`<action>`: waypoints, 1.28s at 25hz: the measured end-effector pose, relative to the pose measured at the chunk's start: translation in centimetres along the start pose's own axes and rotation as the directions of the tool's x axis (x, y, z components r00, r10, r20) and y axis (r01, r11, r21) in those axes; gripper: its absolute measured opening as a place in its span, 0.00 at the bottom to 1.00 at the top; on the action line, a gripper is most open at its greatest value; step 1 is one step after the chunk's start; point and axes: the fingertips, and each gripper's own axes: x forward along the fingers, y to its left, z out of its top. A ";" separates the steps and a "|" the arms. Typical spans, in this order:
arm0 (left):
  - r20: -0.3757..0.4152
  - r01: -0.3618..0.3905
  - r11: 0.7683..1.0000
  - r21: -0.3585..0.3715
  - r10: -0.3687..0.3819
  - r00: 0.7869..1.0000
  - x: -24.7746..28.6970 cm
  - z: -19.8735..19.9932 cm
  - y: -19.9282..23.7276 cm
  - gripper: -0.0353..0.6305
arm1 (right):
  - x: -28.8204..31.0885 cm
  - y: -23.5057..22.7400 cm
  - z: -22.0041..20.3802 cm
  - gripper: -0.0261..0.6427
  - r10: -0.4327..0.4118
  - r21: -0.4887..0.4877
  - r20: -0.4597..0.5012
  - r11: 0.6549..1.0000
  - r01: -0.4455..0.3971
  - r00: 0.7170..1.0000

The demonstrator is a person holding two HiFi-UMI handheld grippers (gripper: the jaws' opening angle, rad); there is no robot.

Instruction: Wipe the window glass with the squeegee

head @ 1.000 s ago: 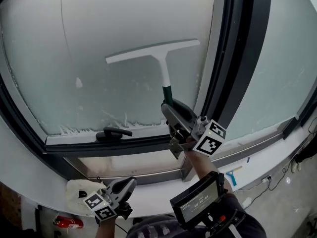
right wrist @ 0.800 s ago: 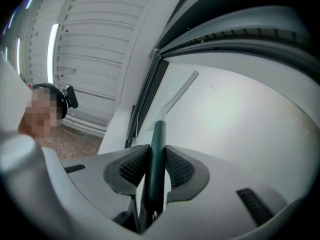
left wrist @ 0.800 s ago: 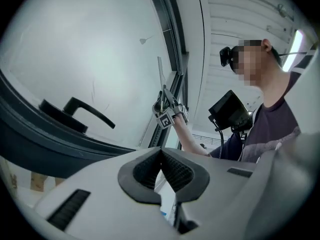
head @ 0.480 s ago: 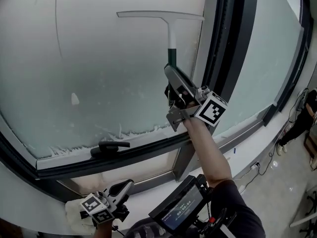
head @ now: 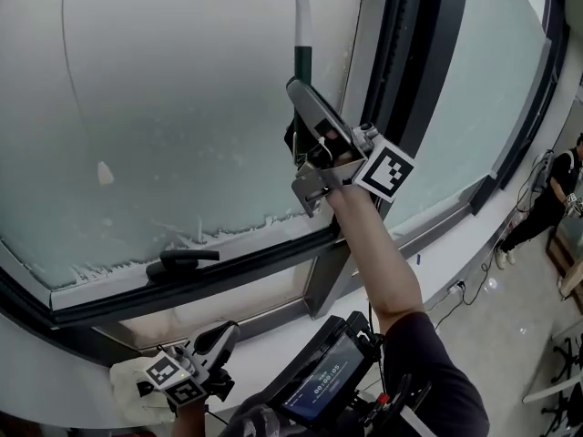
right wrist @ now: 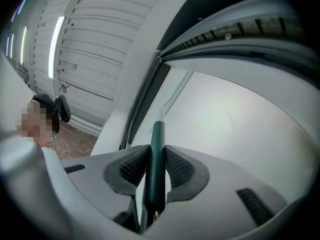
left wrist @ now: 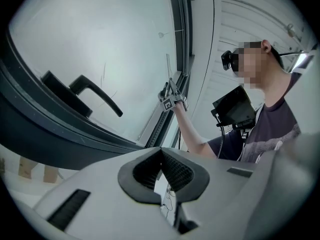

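1. Your right gripper (head: 297, 91) now sits higher on the glass (head: 164, 126) than a second ago, and your arm reaches further up.
2. The squeegee (head: 298, 16) clamped in it climbs too. Its blade, tilted at mid-pane before, now lies almost level and much further above the window handle (head: 182, 260).
3. A person (head: 547, 198) now shows at the head view's right edge.

Squeegee (head: 296, 7) high on the window glass (head: 182, 107), window handle (head: 182, 260) below it, leftward, cloth (head: 135, 388) lowest, bottom left.
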 end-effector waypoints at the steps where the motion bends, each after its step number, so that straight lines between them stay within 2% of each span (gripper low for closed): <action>1: -0.003 -0.005 1.000 -0.007 0.005 1.000 0.1 -0.2 -0.1 0.06 | -0.1 0.0 0.0 0.19 0.003 0.015 0.001 1.000 -0.003 1.000; 8: 0.055 0.001 0.998 -0.067 0.003 0.998 0.2 0.1 -0.9 0.06 | -0.3 0.1 -0.5 0.19 0.020 0.058 -0.006 0.998 -0.020 1.000; 13: -0.005 -0.045 0.997 -0.059 0.045 0.999 -1.1 -2.4 0.3 0.06 | -1.0 0.1 -1.0 0.19 0.013 0.073 -0.012 0.997 -0.012 1.000; 25: -0.038 -0.036 0.994 -0.107 0.032 0.999 -0.6 -4.5 -0.5 0.06 | -4.6 0.4 -5.3 0.19 -0.013 0.120 -0.082 0.992 0.023 0.997; 32: -0.055 -0.049 0.991 -0.127 0.043 0.998 -0.5 -5.0 -0.9 0.06 | -6.6 0.1 -7.4 0.19 0.000 0.177 -0.102 0.984 0.018 0.995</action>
